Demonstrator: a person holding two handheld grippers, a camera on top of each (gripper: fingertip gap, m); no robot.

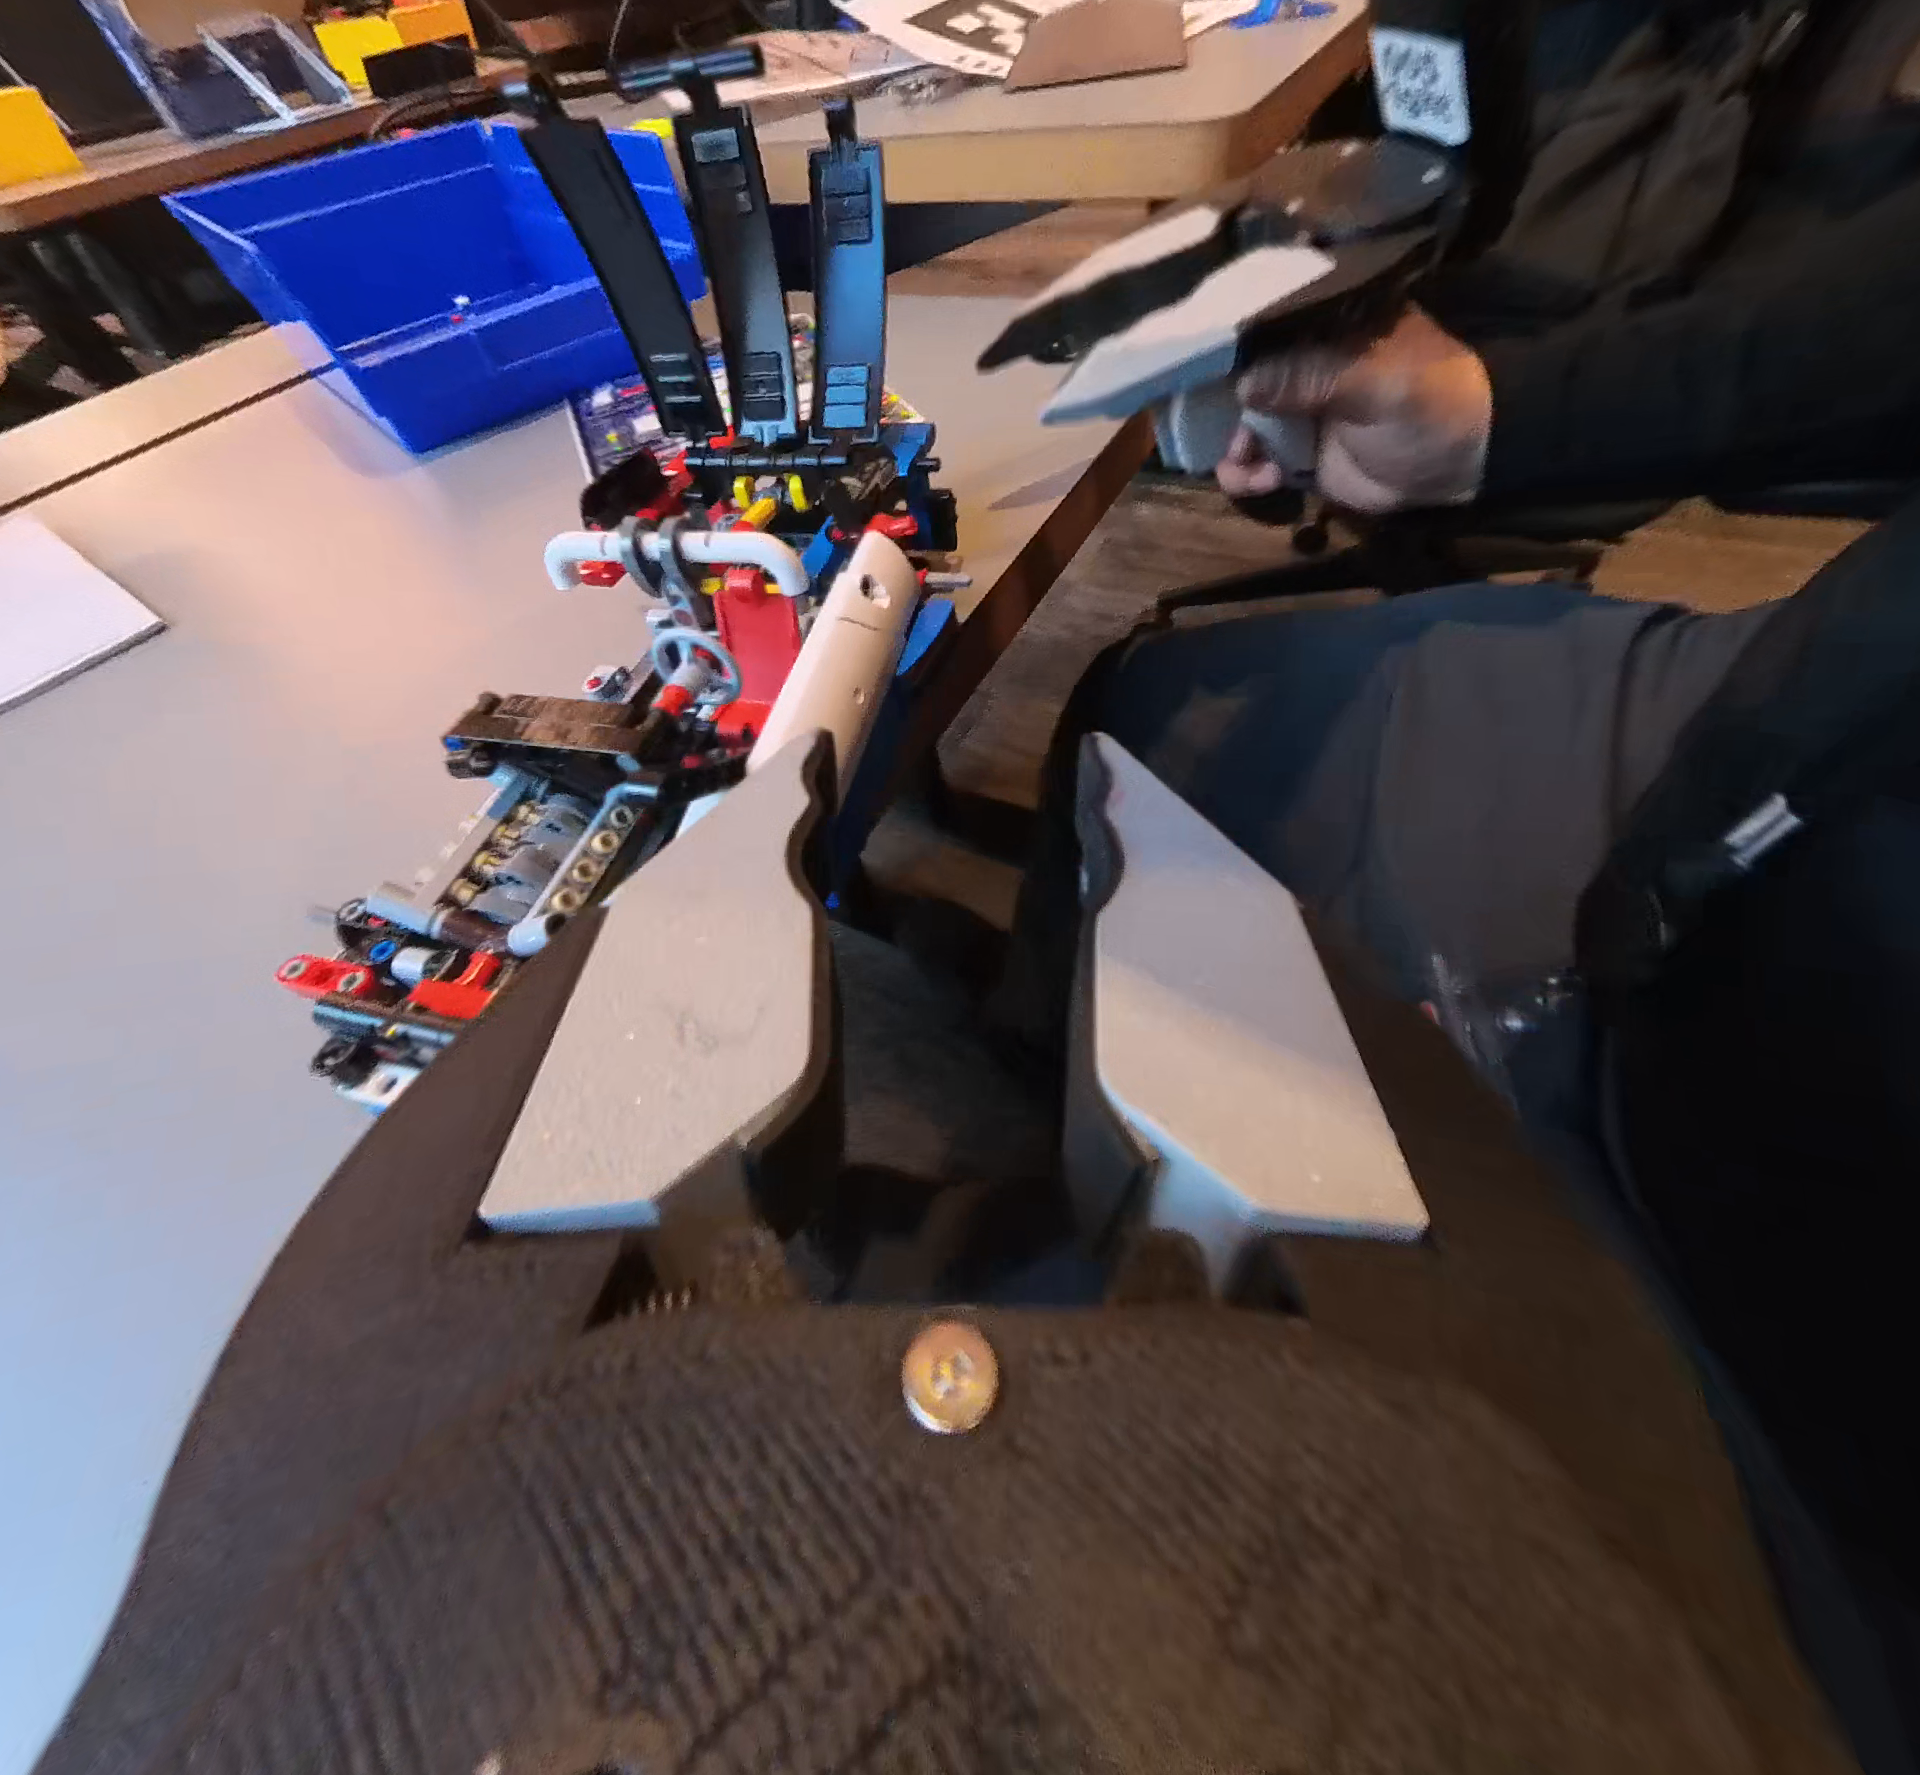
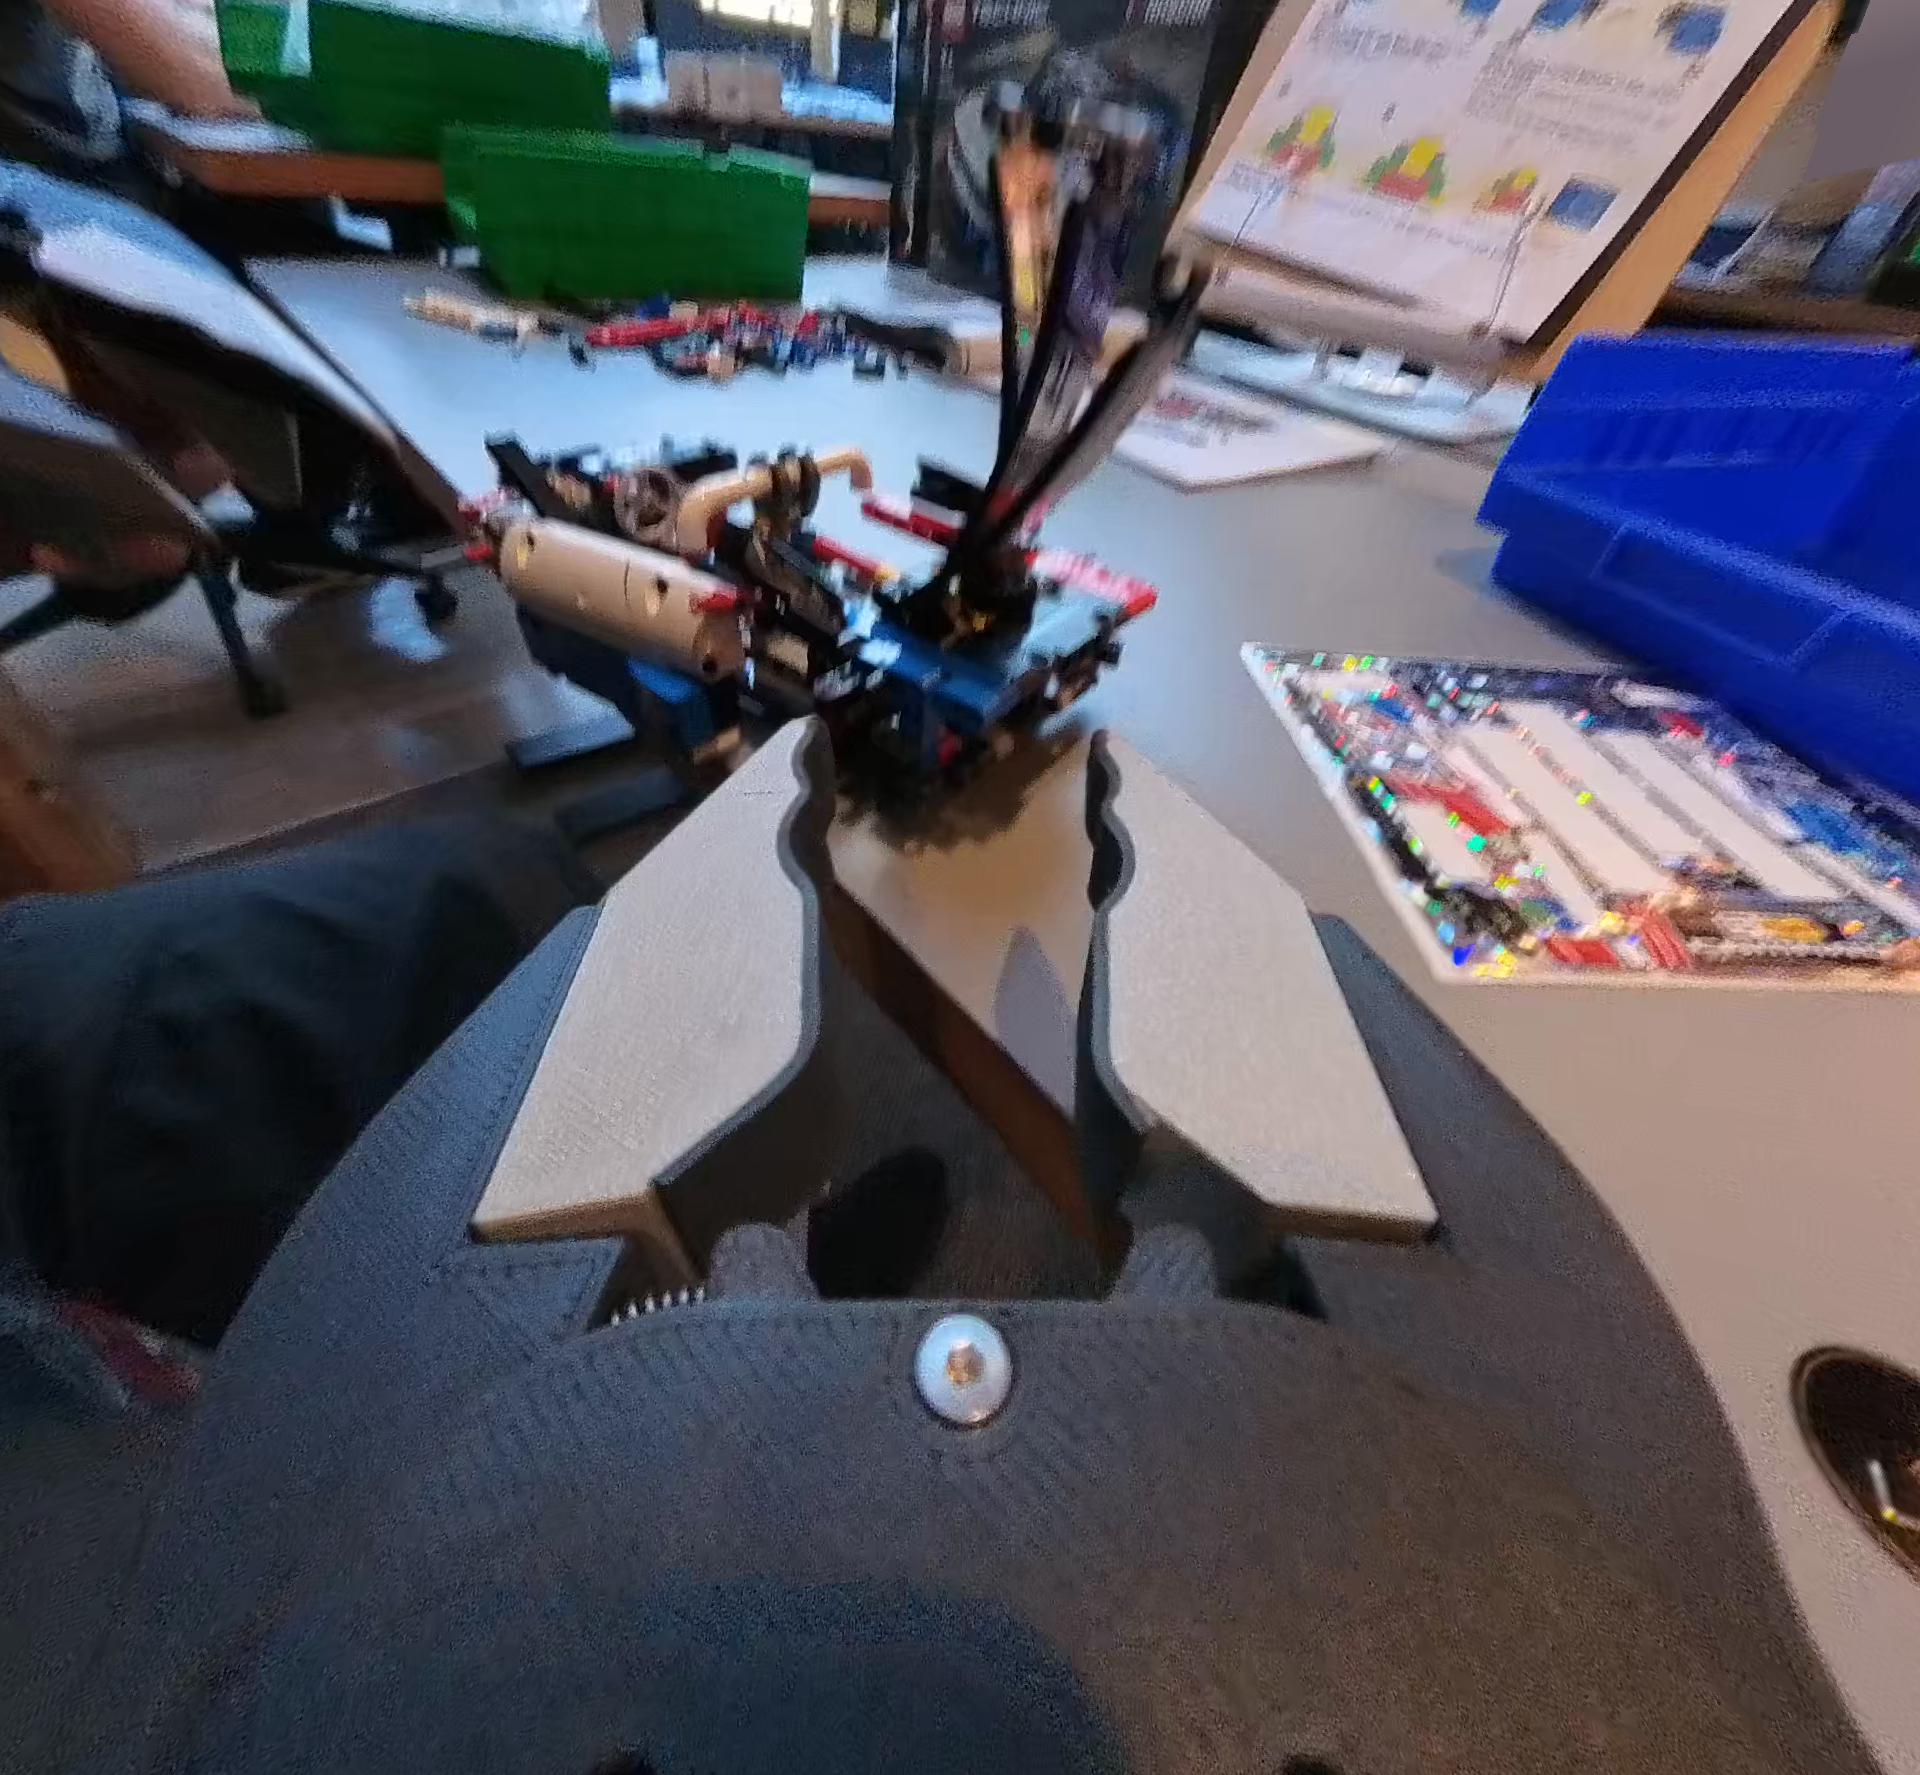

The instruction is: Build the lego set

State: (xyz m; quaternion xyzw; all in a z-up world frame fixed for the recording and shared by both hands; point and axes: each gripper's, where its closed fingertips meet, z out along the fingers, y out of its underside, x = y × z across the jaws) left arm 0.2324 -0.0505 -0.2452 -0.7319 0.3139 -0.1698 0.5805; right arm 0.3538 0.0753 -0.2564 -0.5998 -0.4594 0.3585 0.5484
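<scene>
Both ridged grey-and-black claws, the left claw (image 1: 951,790) and the right claw (image 2: 956,780), gape wide and empty. The knobbly plastic lego model (image 1: 727,686) (three long black blades upright) sits at the smooth grey counter (image 1: 260,686) edge, at eleven o'clock of the left claw.

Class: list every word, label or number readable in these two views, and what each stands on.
Dark box: print blurred, unreadable.
Tilted poster: print too blurred.
Instruction booklet: too small.
Marker sheet: square pattern, no words.
Sleeve patch: blurred.
Nothing can be quoted.
</scene>
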